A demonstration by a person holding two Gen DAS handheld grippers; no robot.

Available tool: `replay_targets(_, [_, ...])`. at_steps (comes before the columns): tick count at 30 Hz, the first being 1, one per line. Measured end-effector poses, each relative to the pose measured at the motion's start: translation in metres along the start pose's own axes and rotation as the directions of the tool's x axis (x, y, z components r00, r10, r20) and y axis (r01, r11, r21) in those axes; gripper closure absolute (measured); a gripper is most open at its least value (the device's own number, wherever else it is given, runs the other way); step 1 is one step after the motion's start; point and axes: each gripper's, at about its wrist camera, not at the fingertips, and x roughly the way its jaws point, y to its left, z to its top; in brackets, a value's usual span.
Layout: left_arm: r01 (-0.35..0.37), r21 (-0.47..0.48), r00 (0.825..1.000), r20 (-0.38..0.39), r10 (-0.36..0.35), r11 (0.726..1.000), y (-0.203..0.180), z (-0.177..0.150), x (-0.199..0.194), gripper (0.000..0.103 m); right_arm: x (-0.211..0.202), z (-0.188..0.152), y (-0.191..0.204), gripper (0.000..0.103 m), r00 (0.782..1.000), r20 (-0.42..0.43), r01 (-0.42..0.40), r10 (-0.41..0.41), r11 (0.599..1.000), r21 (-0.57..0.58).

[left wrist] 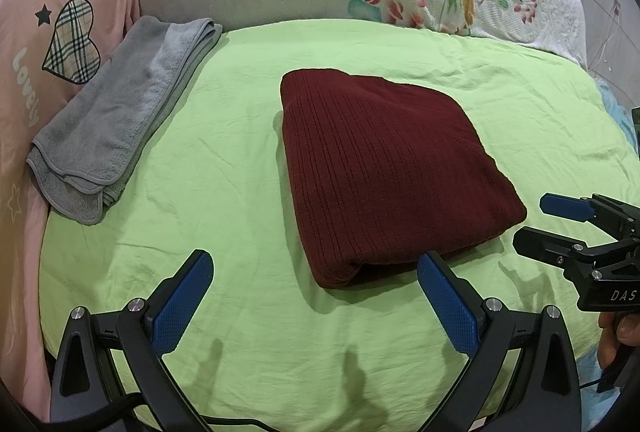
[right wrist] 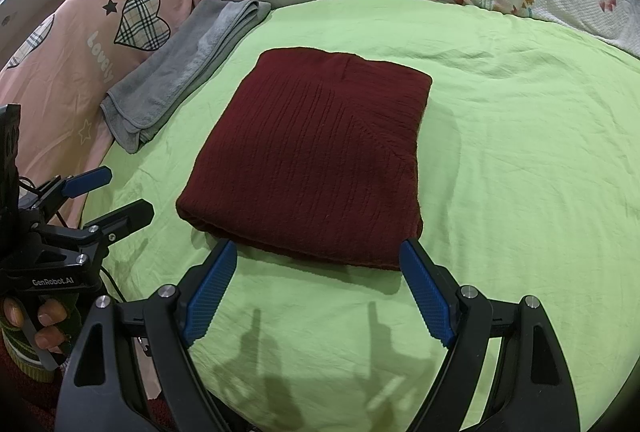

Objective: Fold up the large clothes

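We see both grippers, left gripper (left wrist: pixel 314 296) and right gripper (right wrist: pixel 318 288), spread wide and empty at the bed's (left wrist: pixel 240 151) near edge, maroon sweater (left wrist: pixel 384 167) folded mid-bed.

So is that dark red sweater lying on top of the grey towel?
No, the sweater lies folded on the green sheet, with a strip of sheet showing between it and the towel.

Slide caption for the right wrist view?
Folded maroon sweater on green sheet, both grippers open and empty.
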Motion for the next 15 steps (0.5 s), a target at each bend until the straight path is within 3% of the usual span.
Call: replay_targets(15, [0.0, -0.001, 1.0, 0.001, 0.0, 1.0, -0.0002, -0.0001, -0.0002, 0.001, -0.0001, 0.0002, -0.0001, 0.019, 1.0, 0.001, -0.001, 0.001, 1.0, -0.001])
